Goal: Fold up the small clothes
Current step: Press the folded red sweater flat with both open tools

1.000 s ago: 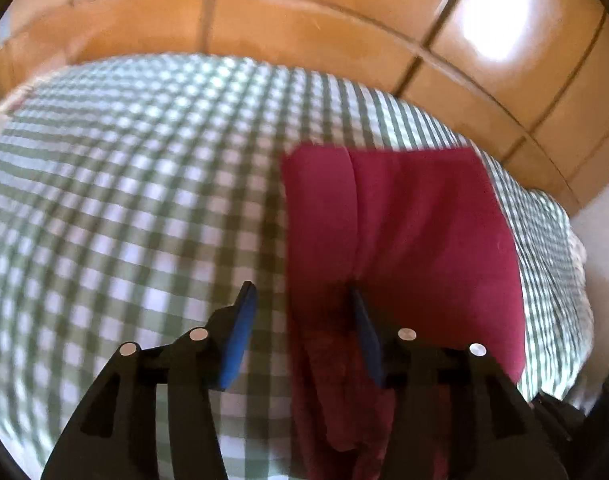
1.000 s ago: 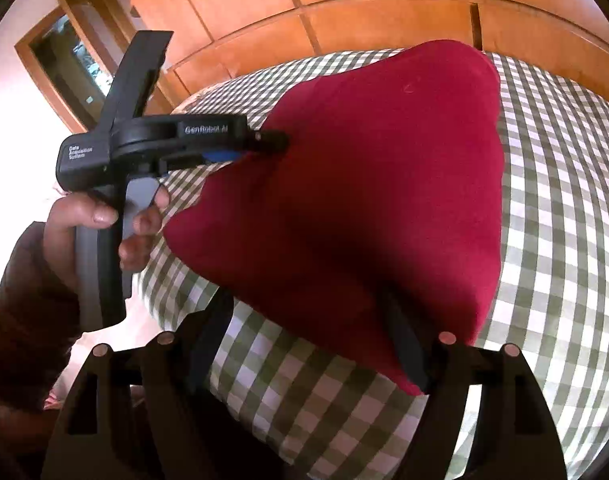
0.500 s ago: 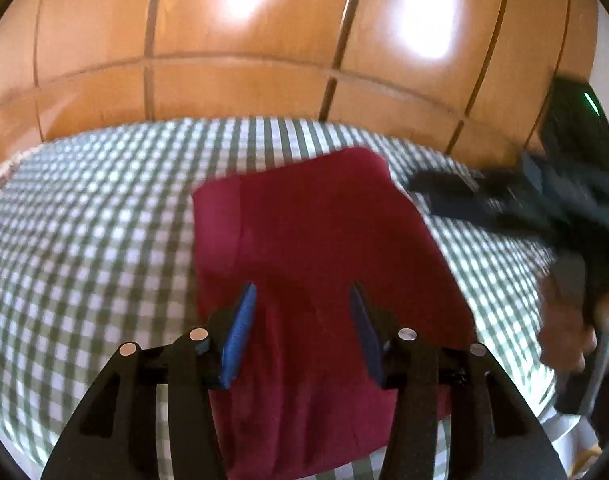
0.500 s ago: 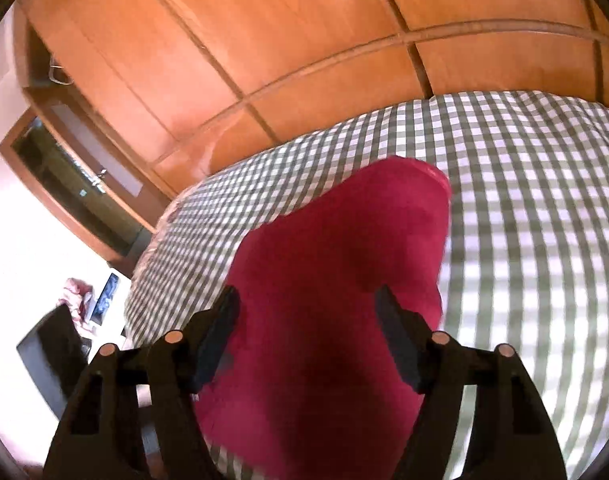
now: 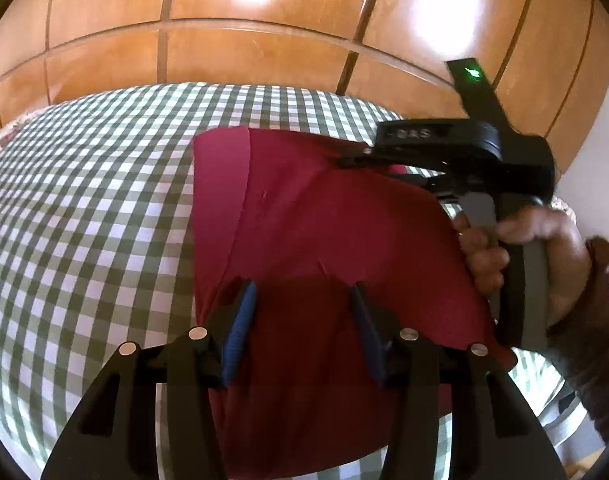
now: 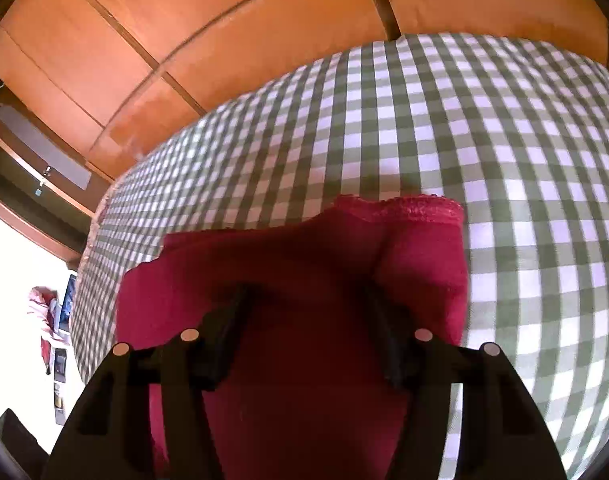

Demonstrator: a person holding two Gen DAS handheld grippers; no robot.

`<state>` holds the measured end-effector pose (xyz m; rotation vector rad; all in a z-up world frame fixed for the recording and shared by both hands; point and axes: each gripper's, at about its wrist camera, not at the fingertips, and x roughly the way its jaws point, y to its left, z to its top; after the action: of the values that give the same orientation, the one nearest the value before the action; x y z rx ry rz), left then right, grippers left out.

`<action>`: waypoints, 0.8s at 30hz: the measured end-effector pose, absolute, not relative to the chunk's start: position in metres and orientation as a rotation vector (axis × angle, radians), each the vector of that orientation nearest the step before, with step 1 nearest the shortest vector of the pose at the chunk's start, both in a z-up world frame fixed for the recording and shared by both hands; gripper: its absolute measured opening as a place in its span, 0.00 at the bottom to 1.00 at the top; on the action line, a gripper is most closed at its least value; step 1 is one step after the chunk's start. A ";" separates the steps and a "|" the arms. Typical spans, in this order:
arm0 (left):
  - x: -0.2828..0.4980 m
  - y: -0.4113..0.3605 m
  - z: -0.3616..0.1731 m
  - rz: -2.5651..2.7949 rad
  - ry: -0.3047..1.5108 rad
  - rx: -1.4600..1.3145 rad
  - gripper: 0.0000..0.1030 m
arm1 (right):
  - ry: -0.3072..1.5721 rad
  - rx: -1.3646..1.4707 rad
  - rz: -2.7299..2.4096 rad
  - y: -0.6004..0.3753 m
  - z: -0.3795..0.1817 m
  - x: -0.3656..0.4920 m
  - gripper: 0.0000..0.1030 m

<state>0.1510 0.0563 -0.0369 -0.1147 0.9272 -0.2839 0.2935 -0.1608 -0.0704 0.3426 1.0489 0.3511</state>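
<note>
Red garment [image 5: 324,220] beneath both claws (jaws apart).

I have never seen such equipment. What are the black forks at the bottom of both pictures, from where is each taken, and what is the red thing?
A person holds a gripper, a hand tool with two jaws, in each hand. Each carries a forward-looking camera. One picture comes from the left gripper, the other from the right gripper; the left view also shows the hand holding the right one. A red garment lies on a green checked cloth. Both pairs of jaws stand apart over the garment; the left have just been opening, the right closing.
</note>
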 end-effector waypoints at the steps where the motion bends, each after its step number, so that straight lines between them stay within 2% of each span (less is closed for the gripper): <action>1: 0.150 0.057 -0.034 -0.278 0.924 -0.118 0.56 | 1.031 0.344 0.355 -0.164 -0.065 0.289 0.61; 3: 0.149 0.060 -0.028 -0.249 0.910 -0.129 0.65 | 0.992 0.343 0.354 -0.168 -0.050 0.275 0.70; 8: 0.141 0.064 -0.018 -0.217 0.887 -0.126 0.65 | 0.924 0.304 0.385 -0.179 -0.025 0.228 0.71; 13: 0.131 0.064 -0.013 -0.201 0.876 -0.112 0.65 | 0.908 0.276 0.391 -0.185 -0.019 0.183 0.64; 15: 0.128 0.065 -0.011 -0.195 0.873 -0.110 0.65 | 0.906 0.259 0.395 -0.182 -0.020 0.168 0.57; 24: 0.122 0.070 -0.011 -0.173 0.879 -0.114 0.65 | 0.901 0.170 0.397 -0.168 -0.023 0.114 0.55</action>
<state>0.1221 0.0700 -0.0106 -0.1137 0.8788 -0.1732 0.1139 -0.1681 -0.0233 0.1696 0.9015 0.3966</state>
